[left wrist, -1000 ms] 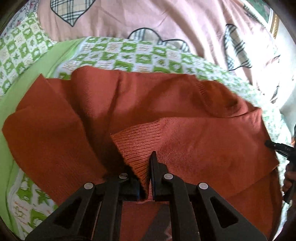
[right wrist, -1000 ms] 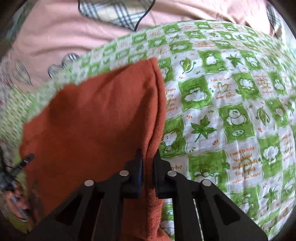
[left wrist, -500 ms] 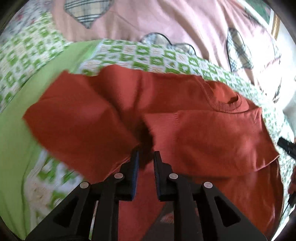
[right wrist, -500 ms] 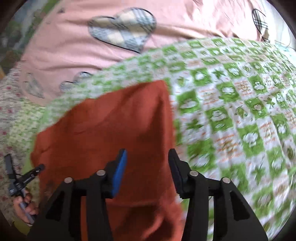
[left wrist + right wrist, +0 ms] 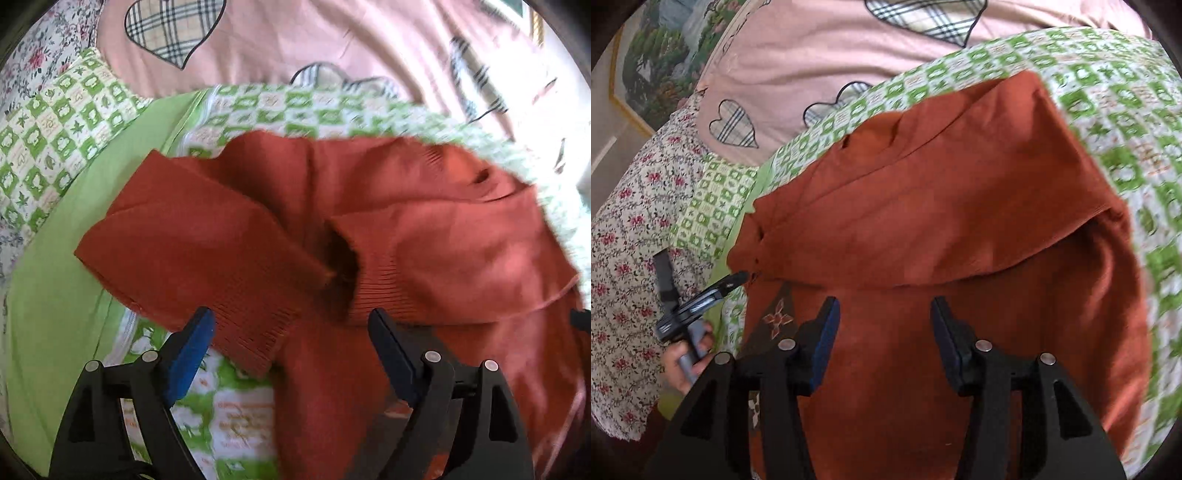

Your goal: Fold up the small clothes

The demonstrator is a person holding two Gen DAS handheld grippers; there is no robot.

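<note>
Pink cover point(image 5: 332, 44): plaid hearts, cut off at the frame top in both views.
Checkered quilt point(image 5: 1126, 122): green and white; small orange print, too blurred to read.
Sweater point(image 5: 942, 206): rust knit, flat on the quilt, sleeves folded inward; collar blurred in left view.
Painting point(image 5: 653, 59): right view only.
Left gripper point(image 5: 290, 341): wide apart, just opening, nothing between, above the ribbed cuffs point(image 5: 258, 332).
Right gripper point(image 5: 884, 326): parted, empty, over the sweater body.
Left hand point(image 5: 683, 363): right view only.
</note>
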